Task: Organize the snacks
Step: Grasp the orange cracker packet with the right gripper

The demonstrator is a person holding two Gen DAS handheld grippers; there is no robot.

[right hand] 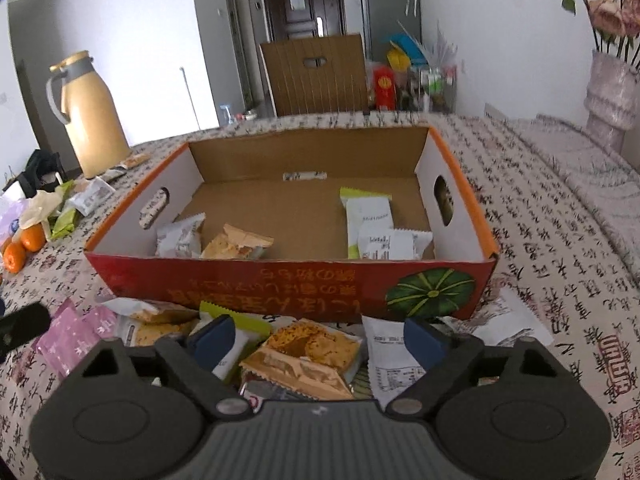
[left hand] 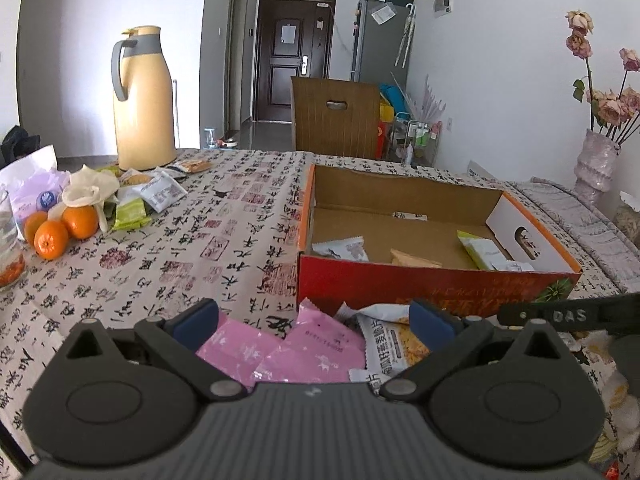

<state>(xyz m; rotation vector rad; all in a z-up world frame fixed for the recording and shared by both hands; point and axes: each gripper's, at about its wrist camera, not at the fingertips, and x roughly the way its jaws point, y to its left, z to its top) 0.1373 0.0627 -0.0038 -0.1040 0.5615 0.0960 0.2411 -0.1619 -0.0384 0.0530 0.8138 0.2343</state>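
Snacks: four packets (right hand: 372,224) lie in the box (right hand: 280,284); left gripper (left hand: 314,318) and right gripper (right hand: 316,338) gape, empty.

White walls (left hand: 500,80) are seen enclosing the room, evenly lit by daylight. A dark panelled door (left hand: 294,60) is being shown at the far end of a narrow hallway, with a glossy grey floor (left hand: 268,136) lying before it. A grey cabinet (left hand: 380,40) is standing against the right wall, with a yellow box on top. A wooden chair back (left hand: 336,116) is seen behind the table (left hand: 224,216), which is covered by a calligraphy-print cloth. 1 vase of dried roses (left hand: 596,160) is standing at the right.
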